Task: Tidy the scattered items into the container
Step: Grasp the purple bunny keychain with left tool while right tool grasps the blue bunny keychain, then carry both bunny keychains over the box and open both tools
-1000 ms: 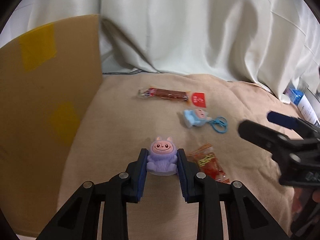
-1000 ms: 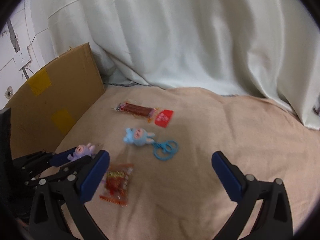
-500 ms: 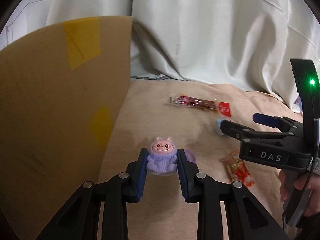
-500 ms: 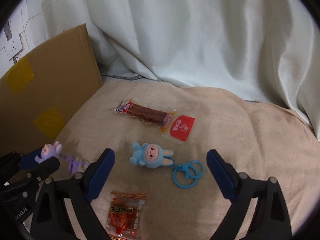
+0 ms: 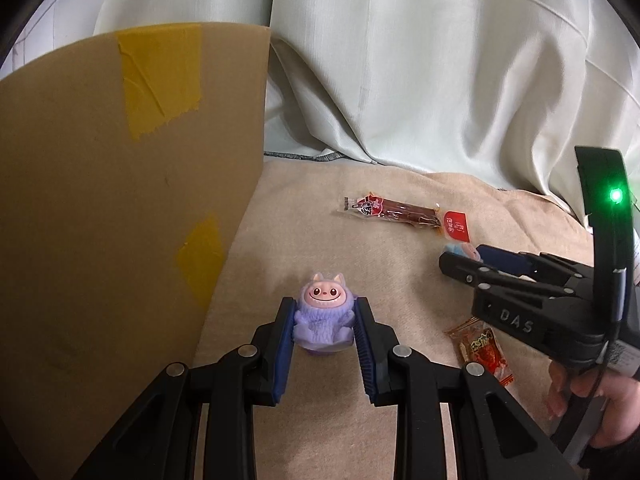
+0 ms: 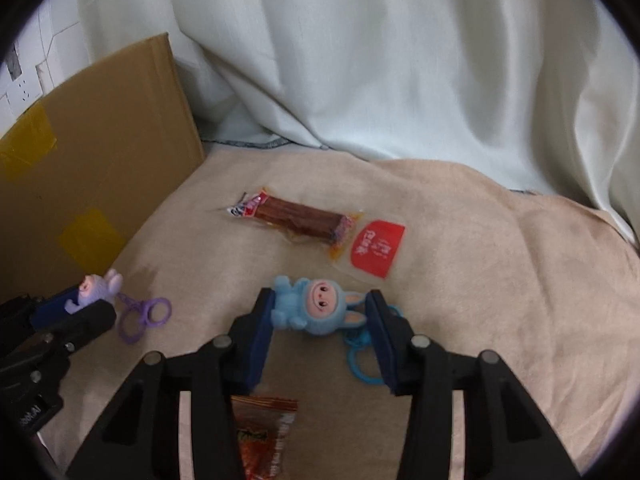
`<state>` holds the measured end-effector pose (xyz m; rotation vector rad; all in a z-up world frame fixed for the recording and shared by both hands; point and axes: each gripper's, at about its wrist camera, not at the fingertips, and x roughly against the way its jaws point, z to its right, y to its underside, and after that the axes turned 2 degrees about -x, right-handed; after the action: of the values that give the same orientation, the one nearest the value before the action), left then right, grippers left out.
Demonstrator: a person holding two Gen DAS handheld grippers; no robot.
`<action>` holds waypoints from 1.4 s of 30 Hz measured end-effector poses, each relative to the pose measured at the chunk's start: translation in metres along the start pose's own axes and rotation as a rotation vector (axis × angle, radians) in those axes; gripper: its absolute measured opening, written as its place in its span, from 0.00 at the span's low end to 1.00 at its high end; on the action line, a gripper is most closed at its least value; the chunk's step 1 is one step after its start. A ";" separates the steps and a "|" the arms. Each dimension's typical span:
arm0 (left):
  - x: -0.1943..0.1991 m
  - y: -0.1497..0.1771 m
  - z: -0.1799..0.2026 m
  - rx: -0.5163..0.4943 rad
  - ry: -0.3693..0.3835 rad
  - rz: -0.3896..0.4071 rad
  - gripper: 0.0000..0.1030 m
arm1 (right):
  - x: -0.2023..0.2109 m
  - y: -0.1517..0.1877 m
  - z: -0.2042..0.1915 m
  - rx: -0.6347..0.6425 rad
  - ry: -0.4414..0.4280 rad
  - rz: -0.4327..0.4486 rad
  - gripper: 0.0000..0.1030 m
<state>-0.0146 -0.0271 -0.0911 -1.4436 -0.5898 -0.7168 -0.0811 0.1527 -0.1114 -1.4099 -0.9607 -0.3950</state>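
A purple furry toy keychain (image 5: 323, 316) sits between my left gripper's blue pads, and the left gripper (image 5: 324, 322) is shut on it beside the cardboard box (image 5: 120, 200). In the right wrist view the same toy (image 6: 95, 289) shows its purple ring (image 6: 142, 316) hanging free. A blue bunny keychain (image 6: 316, 312) lies on the beige cloth. My right gripper (image 6: 320, 320) has closed to its width, with one pad against its foot and the other against its ears. A sausage snack (image 6: 300, 220) and a red candy packet (image 6: 260, 440) lie loose on the cloth.
The box wall (image 6: 92, 160) stands tall along the left. A white curtain (image 5: 400, 60) hangs behind the beige cloth (image 6: 500, 280). A hand (image 5: 580, 392) holds the right gripper's handle at the right edge.
The right gripper has come down over the blue bunny and narrowed from wide open to the toy's width. The left gripper has carried the purple toy closer to the box.
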 end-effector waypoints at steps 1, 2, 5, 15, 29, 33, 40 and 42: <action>0.000 0.000 0.000 0.002 0.000 -0.001 0.29 | 0.000 0.000 0.001 0.001 -0.002 -0.002 0.49; 0.000 0.000 -0.001 0.005 0.002 -0.002 0.29 | 0.001 0.000 0.001 -0.003 -0.005 0.001 0.49; 0.001 -0.001 0.000 0.003 0.003 0.002 0.29 | 0.006 -0.002 0.000 -0.010 -0.010 0.016 0.49; 0.023 -0.025 0.016 0.022 0.011 0.079 0.28 | 0.085 -0.015 0.004 -0.031 -0.027 0.186 0.49; 0.037 -0.033 0.043 -0.025 -0.020 0.101 0.31 | 0.138 -0.005 0.038 -0.030 -0.027 0.250 0.49; 0.014 -0.017 0.037 0.028 0.028 0.002 0.49 | 0.122 0.002 0.045 -0.064 -0.057 0.197 0.49; -0.008 -0.001 0.051 0.000 -0.016 -0.041 0.66 | 0.111 0.006 0.038 -0.038 -0.076 0.178 0.49; -0.014 0.001 0.048 0.014 -0.015 -0.059 0.66 | 0.111 0.006 0.038 -0.036 -0.075 0.176 0.49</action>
<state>-0.0201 0.0220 -0.0991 -1.4244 -0.6506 -0.7475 -0.0244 0.2225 -0.0364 -1.5380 -0.8857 -0.2309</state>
